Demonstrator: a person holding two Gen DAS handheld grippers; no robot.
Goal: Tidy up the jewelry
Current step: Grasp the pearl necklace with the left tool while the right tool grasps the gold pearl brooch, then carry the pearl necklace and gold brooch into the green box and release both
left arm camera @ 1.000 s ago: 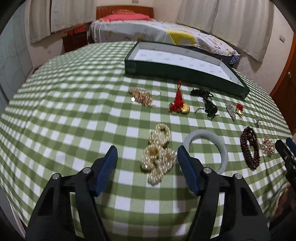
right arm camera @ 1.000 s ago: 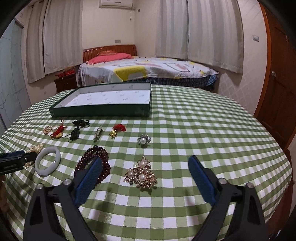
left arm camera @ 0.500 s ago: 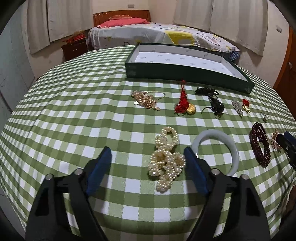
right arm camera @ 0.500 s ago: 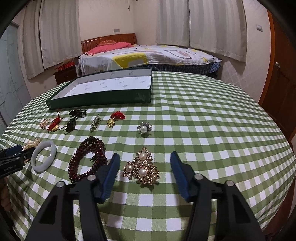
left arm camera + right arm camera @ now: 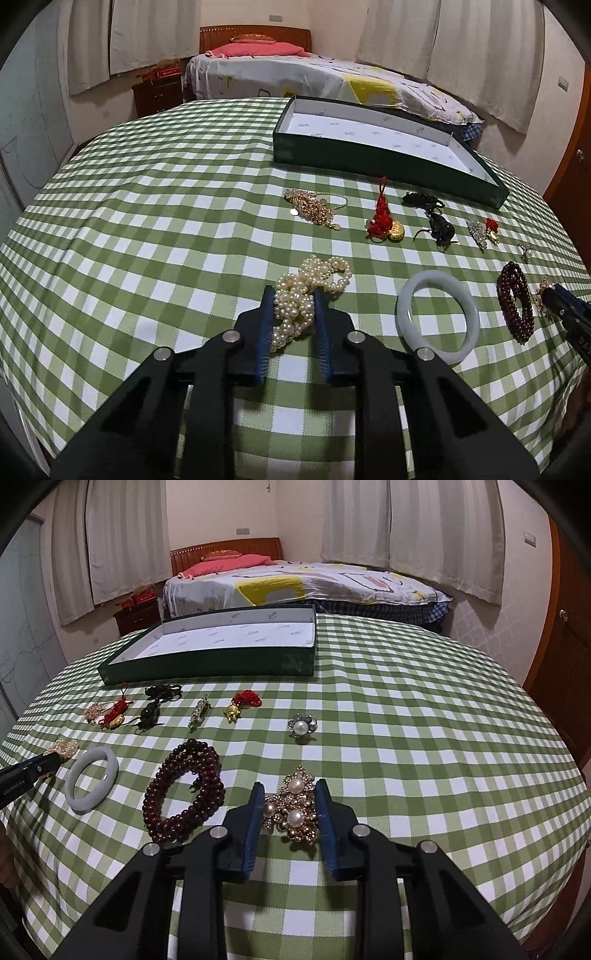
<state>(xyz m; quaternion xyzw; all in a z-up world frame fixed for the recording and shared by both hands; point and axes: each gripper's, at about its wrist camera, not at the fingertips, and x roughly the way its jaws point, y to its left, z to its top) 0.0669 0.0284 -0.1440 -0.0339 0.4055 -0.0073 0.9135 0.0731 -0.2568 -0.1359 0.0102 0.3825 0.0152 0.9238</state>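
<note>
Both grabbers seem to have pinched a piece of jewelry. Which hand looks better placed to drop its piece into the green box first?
Probably the left. The left gripper, shut on the pearl necklace, has the green box angled ahead across bare cloth. The right gripper, shut on the gold pearl brooch, has a pearl ring ahead.

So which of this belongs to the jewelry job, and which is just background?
Job: pearl strand in left gripper; brooch in right gripper; bangle; garnet beads; pearl ring; green tray.

Background: bed; curtains; nightstand.
</note>
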